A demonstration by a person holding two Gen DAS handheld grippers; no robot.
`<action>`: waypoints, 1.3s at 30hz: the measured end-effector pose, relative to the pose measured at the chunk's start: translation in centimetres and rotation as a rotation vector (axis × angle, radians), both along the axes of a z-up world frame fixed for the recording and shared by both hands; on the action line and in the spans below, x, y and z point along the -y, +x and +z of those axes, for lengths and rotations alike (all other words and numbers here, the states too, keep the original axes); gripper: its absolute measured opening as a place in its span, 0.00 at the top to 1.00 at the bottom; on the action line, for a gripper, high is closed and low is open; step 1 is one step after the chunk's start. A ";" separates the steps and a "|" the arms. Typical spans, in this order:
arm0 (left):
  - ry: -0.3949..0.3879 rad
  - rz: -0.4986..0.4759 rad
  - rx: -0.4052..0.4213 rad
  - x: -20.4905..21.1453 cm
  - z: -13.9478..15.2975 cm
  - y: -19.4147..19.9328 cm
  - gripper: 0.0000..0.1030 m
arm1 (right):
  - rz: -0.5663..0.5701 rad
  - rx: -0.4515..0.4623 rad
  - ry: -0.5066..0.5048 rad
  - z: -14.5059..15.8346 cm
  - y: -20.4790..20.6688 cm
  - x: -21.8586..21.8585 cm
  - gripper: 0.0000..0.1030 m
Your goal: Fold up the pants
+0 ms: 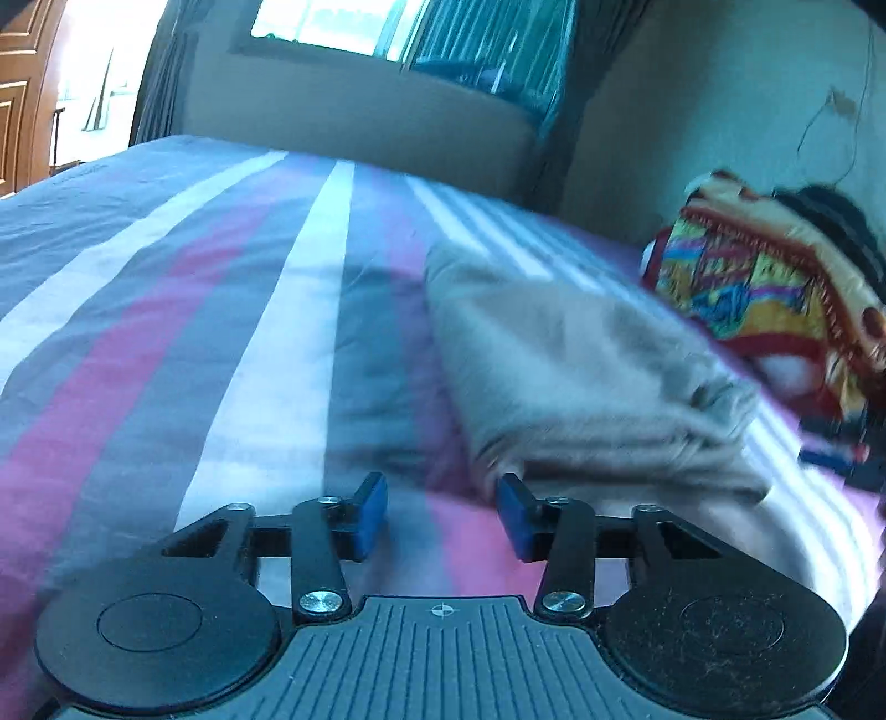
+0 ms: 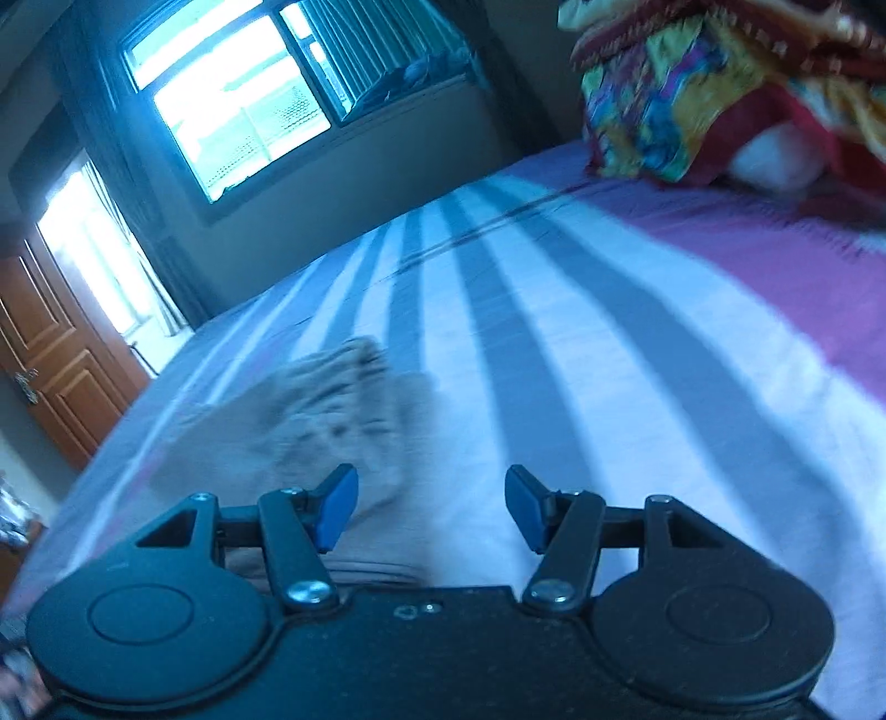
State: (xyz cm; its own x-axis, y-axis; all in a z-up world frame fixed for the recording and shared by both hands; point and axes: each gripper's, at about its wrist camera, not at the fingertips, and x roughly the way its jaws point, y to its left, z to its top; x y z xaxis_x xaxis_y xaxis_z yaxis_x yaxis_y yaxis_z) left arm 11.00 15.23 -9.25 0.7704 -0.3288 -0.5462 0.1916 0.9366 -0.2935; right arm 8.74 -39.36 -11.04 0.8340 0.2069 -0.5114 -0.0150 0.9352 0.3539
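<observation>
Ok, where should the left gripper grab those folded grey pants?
Probably the near left corner of the folded grey pants, where the stacked layers end closest to the left gripper. Come in low from the bedsheet side, open jaws straddling the edge.

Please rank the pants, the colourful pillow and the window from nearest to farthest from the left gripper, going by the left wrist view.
From the left gripper:
1. Pants: folded grey bundle just ahead on the bed, to the right.
2. Colourful pillow: farther right, beyond the pants, by the wall.
3. Window: past the bed's far end, top of the view.
</observation>
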 end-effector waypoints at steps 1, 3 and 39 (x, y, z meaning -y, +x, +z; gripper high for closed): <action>0.011 -0.003 -0.005 0.1 -0.4 0.3 0.57 | 0.002 -0.009 0.031 -0.1 0.5 -0.5 0.43; 0.018 -0.014 0.003 0.8 -0.5 1.2 0.57 | 0.002 -0.024 0.087 -0.2 1.3 -1.3 0.42; 0.096 -0.037 0.010 4.1 -0.6 4.1 0.57 | -0.004 -0.169 0.230 -3.4 5.3 -4.1 0.36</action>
